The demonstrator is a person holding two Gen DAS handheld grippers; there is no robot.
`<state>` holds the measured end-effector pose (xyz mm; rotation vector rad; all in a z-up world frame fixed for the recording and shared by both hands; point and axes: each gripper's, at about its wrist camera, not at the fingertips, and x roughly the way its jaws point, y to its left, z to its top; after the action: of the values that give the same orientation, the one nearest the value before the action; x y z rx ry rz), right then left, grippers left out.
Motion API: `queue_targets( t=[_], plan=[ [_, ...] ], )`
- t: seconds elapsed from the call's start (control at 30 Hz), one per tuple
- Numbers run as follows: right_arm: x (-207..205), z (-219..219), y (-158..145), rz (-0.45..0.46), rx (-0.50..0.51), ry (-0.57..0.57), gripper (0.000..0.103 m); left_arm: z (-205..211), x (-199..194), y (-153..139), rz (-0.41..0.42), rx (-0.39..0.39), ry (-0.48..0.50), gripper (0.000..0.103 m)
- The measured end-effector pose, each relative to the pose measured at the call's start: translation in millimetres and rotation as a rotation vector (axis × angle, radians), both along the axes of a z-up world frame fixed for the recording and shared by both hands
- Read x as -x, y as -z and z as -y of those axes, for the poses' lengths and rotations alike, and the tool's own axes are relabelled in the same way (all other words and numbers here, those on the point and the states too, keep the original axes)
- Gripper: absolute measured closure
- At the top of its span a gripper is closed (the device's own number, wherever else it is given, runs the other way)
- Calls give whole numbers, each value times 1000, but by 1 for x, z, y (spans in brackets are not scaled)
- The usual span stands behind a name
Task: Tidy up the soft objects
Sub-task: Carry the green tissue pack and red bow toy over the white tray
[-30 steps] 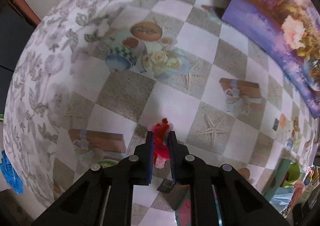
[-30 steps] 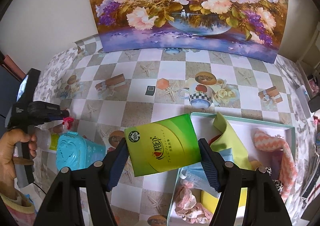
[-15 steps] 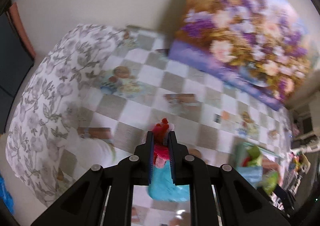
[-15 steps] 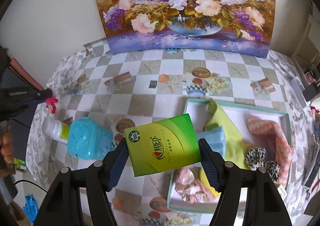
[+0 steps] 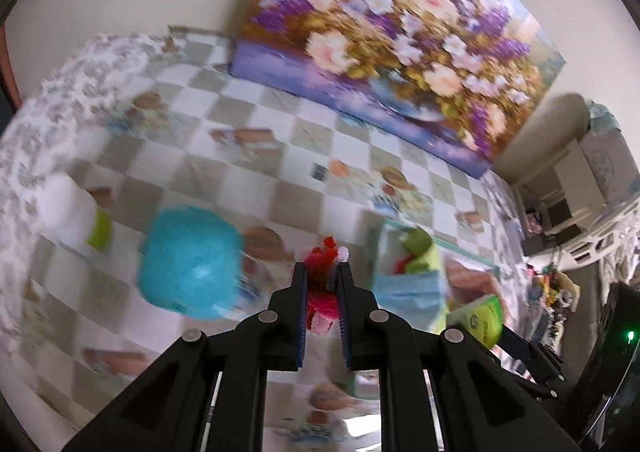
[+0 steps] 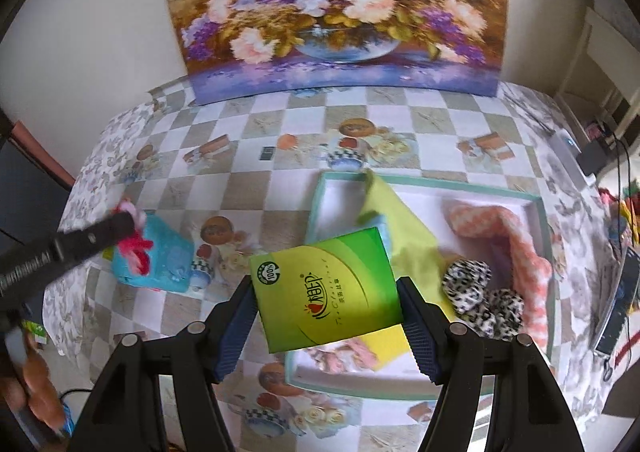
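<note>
One teal-rimmed tray (image 6: 538, 208) on the checkered tablecloth (image 6: 248, 188) holds a lime cloth (image 6: 404, 232), coral knit (image 6: 516, 236), leopard-print piece (image 6: 480, 292) and pink fabric (image 6: 352, 356). Right gripper (image 6: 326, 318) is clamped on a green tissue pack (image 6: 326, 288) above the tray's near-left corner. Left gripper (image 5: 322, 278) is clamped on a red-pink fluffy item (image 5: 320, 284), aloft beside a turquoise pouch (image 5: 188, 264).

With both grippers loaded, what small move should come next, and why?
Probably lower the right gripper so the green pack goes into the tray: it already hangs over the tray's near-left corner, while the left gripper with its red toy is farther off.
</note>
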<state>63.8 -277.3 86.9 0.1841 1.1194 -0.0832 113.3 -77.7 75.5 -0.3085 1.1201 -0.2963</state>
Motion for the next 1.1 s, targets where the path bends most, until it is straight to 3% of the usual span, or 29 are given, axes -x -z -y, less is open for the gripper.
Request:
queue_targets(
  t=[0.27, 0.67, 1.1],
  plan=[
    [13, 51, 7, -20, -22, 107, 31, 59, 24, 25, -22, -12, 115, 89],
    [38, 107, 22, -57, -12, 239, 31, 134, 56, 30, -4, -65, 314, 89],
    [41, 112, 64, -188, -32, 226, 31, 155, 47, 69, -84, -81, 331, 89]
  ],
)
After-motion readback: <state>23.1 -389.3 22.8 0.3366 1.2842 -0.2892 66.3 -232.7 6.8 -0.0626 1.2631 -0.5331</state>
